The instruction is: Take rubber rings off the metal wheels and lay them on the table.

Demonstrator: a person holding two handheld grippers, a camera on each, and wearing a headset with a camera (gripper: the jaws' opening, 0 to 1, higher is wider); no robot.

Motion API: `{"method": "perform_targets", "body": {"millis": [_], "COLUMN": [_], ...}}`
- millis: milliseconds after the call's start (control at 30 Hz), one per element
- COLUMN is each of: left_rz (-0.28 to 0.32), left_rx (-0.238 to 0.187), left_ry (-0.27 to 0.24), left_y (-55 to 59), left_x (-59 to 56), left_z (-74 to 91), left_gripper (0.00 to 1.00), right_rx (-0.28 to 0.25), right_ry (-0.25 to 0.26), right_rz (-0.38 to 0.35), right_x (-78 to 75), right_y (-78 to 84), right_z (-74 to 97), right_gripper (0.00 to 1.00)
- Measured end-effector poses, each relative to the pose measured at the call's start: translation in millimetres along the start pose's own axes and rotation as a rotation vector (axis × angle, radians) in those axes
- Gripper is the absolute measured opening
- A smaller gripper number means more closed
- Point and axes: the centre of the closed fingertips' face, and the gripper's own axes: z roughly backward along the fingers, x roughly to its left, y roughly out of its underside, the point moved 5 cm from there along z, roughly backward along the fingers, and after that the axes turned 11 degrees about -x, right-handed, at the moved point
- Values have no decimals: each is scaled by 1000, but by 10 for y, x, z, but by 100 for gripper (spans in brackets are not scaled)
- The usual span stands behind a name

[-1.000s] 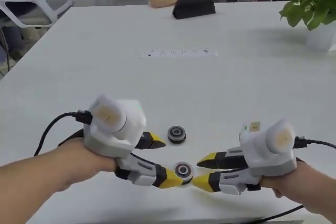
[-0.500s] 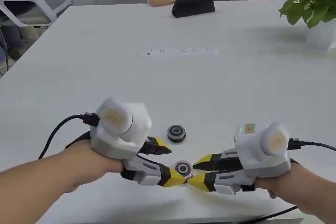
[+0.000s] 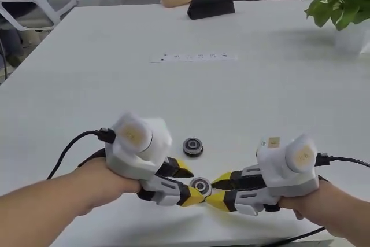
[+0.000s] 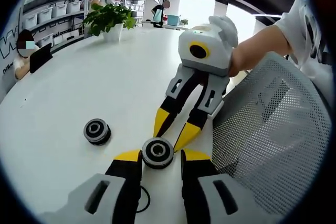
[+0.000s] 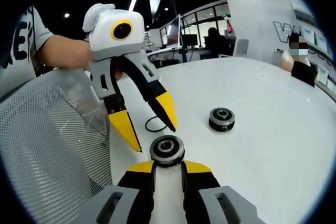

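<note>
small metal wheel in black rubber ring | left gripper, right gripper: jaws apart around it, can't tell if squeezing | maybe one holds, one peels

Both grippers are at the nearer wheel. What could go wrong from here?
1. The left gripper and right gripper face each other across the nearer wheel, tips very close; they may collide or knock the wheel aside.
2. The wheel lies loose near the edge of the table; a push could slide it off.
3. A loose black ring lies by the left gripper and might get dragged.
</note>
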Motion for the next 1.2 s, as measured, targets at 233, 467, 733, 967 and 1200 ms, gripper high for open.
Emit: {"method": "perform_targets", "body": {"millis": [233, 467, 733, 967, 1200], "left_rz": [-11, -31, -99, -110, -116], "left_rx": [4, 6, 6, -3, -7], "left_ry": [2, -13, -37, -55, -62], "left_y": [4, 13, 12, 14, 18], "left_x": [-11, 10, -1, 10, -3], "left_z": [-36, -49, -81, -81, -70], "left_gripper": [19, 14, 9, 7, 7], "right_rx": [-4, -8, -10, -12, -6], "right_ry": [3, 4, 4, 6, 12], "right_rz": [-4, -7, -8, -13, -20], "right_x": [4, 2, 1, 1, 1], "right_y": [7, 7, 8, 11, 10], "right_z": [8, 7, 10, 9, 6], "right_gripper": [16, 16, 16, 16, 15]}}
